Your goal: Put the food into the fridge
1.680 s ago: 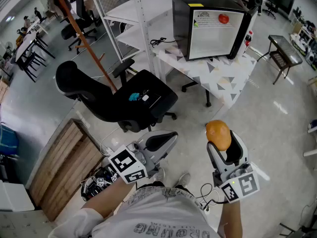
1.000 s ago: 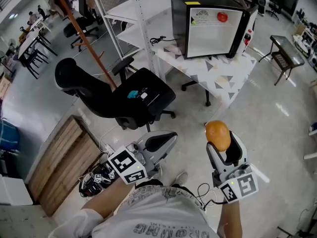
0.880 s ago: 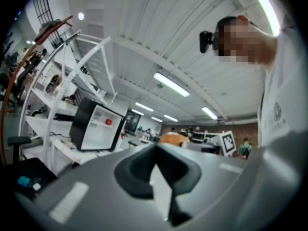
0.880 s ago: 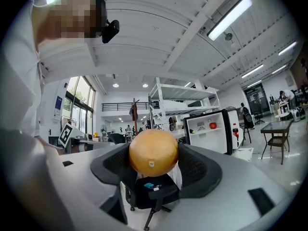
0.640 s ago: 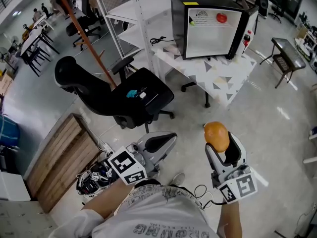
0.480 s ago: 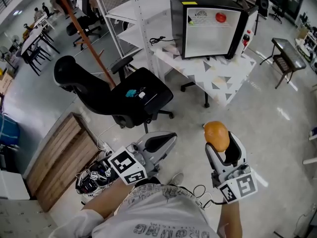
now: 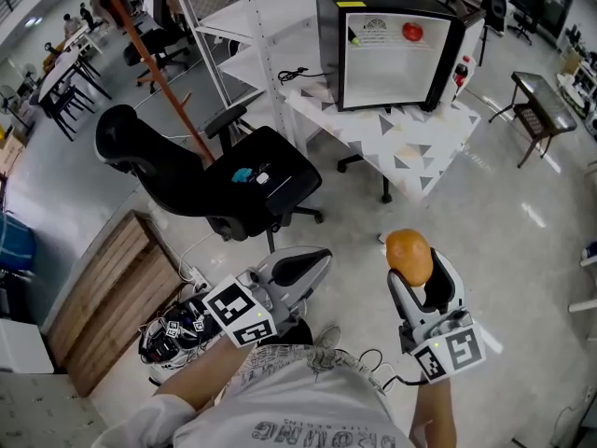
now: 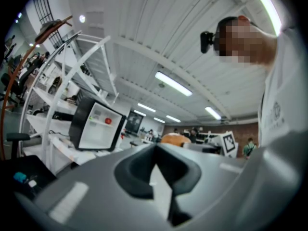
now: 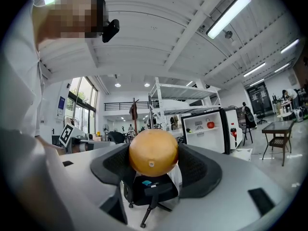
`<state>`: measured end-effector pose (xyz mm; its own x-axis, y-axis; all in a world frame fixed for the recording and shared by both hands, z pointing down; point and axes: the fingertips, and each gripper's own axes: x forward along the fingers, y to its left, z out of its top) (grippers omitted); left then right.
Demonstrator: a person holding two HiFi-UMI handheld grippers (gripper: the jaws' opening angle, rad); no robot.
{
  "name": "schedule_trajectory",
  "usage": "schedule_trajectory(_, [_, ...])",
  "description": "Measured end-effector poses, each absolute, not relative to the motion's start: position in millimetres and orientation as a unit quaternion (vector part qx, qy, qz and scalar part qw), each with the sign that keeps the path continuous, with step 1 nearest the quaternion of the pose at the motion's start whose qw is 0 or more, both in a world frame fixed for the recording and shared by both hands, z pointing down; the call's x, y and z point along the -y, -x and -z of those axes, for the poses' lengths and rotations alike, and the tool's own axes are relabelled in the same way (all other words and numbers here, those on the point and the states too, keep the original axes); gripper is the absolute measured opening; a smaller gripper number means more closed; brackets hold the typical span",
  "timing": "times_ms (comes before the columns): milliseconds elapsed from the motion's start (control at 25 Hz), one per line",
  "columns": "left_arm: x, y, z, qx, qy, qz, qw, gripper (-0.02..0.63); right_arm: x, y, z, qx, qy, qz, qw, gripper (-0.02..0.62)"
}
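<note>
My right gripper is shut on a round orange fruit, held over the floor at the lower right of the head view. In the right gripper view the orange fruit sits pinched between the dark pads. My left gripper hangs level with it to the left, jaws shut and empty; they meet in the left gripper view. The small black fridge stands open on a white table far ahead. Its white inside holds a red fruit, and its door swings to the right.
A black office chair stands on the floor between me and the table, small items on its seat. White shelving rises left of the fridge. A wooden pallet lies at the left, a dark side table at the right.
The head view has drifted a little, so chair and fridge sit slightly further left. Both grippers keep their pose, and the orange fruit stays held in the right one.
</note>
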<state>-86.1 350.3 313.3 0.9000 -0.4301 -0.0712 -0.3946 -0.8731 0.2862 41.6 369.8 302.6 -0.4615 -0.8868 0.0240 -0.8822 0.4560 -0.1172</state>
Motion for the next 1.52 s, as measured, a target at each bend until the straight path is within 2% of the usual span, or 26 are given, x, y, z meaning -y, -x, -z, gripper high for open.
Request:
schedule_trajectory(600, [-292.2, 68.7, -331.8, 0.221, -0.963, 0.06, 0.141, 0.009, -312.6, -65.8, -322.2, -0.851, 0.52, 0.065, 0.013, 0.287])
schedule_trajectory(1520, [-119.4, 53.6, -352.5, 0.215, -0.961, 0.055, 0.163, 0.009, -144.4, -76.1, -342.2, -0.847, 0.525, 0.077, -0.011, 0.287])
